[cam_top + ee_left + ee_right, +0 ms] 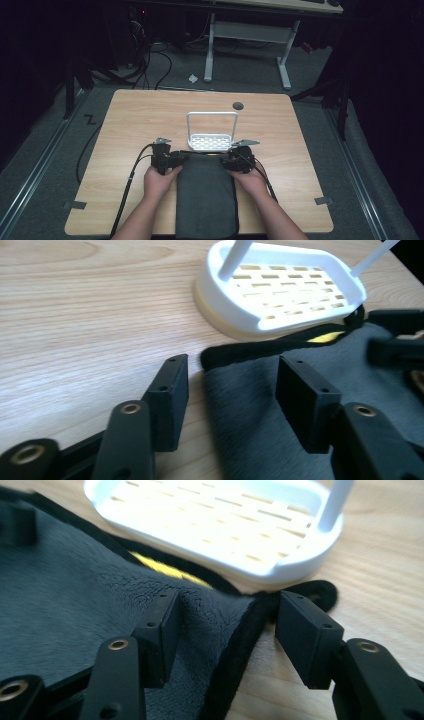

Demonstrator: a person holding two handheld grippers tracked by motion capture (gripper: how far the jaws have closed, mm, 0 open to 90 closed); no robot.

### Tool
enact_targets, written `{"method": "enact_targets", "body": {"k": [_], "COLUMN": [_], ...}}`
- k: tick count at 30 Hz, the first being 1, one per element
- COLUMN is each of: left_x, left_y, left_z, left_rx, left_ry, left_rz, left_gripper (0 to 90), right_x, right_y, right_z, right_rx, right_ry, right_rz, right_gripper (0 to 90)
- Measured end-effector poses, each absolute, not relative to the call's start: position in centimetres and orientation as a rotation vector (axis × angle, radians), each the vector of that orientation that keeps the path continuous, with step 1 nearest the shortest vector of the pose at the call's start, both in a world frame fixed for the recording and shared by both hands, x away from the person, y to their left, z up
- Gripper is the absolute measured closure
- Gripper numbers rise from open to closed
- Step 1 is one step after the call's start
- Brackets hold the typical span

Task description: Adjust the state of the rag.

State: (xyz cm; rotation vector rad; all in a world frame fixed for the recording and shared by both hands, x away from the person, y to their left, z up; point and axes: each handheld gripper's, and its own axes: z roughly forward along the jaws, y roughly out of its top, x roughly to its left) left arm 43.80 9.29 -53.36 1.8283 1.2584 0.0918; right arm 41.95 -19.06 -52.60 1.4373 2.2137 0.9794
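My cloth [206, 197] lies lengthwise toward the rack [212, 141]; left gripper [176, 159] and right gripper [227, 161] gape at its corners, holding nothing.

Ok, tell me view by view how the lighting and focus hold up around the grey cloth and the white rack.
High view: dim surroundings, table lit, white rack glaring; grey cloth dark and flat. Left gripper view: rack bright, cloth pile soft, far edge blurred. Right gripper view: rack washed out, cloth texture fairly sharp, near jaws soft.
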Motion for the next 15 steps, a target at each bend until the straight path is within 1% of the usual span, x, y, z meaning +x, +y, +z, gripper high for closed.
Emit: {"method": "enact_targets", "body": {"k": [1, 4, 7, 8, 11, 15], "left_x": [43.7, 43.4, 43.1, 42.9, 42.3, 41.1], "left_y": [9.1, 8.8, 8.7, 8.7, 8.7, 8.6], "left_z": [-53.3, -53.3, -53.3, -53.3, -53.0, -52.1], "left_rx": [1.839, 1.874, 1.896, 1.894, 1.872, 1.825], "left_ry": [1.257, 1.241, 1.228, 1.213, 1.185, 1.129], "left_rz": [0.103, 0.124, 0.143, 0.154, 0.181, 0.229], "left_gripper": [53.3, 65.0, 72.8, 75.6, 80.2, 81.4], "right_x": [41.9, 41.5, 41.3, 41.3, 40.9, 39.8], "right_y": [-18.9, -18.5, -18.2, -18.1, -17.9, -18.2], "right_z": [-52.7, -52.6, -52.6, -52.6, -52.6, -51.6], "right_rx": [1.424, 1.382, 1.354, 1.341, 1.307, 1.258], "right_ry": [2.210, 2.226, 2.255, 2.264, 2.259, 2.198], "right_rz": [0.974, 0.955, 0.967, 0.974, 0.972, 1.032], "right_gripper": [48.9, 61.9, 75.8, 78.0, 80.4, 80.4]}}
